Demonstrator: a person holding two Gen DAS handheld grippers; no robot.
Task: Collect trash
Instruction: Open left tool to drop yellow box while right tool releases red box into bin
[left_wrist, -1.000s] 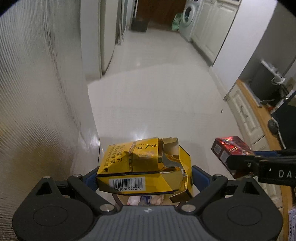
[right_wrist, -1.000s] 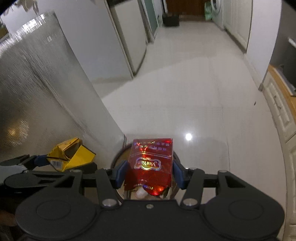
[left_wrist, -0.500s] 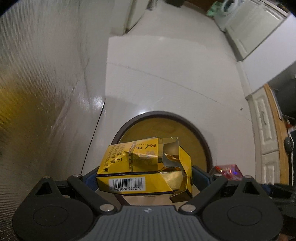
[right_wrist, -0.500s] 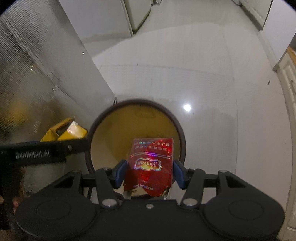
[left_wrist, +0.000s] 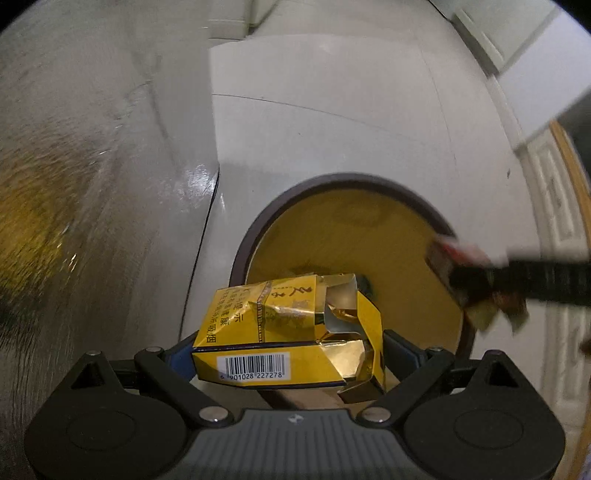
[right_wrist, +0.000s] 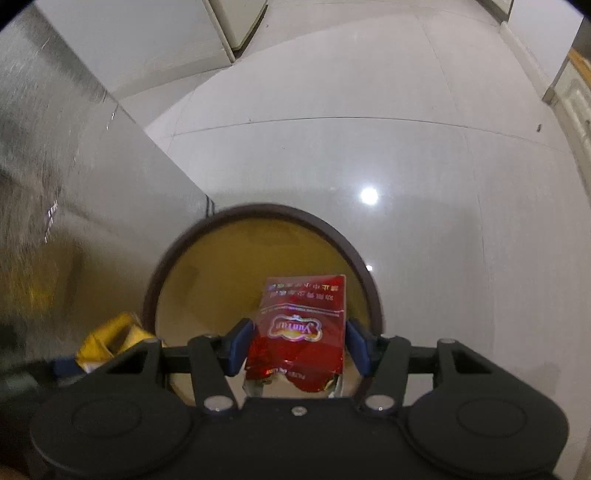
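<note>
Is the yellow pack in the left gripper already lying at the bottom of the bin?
No, the yellow pack is between the fingers of the left gripper, above the open bin.

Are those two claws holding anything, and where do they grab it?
Left gripper clamps a crumpled yellow cigarette pack by its ends; right gripper has a red pack between its fingers.
</note>
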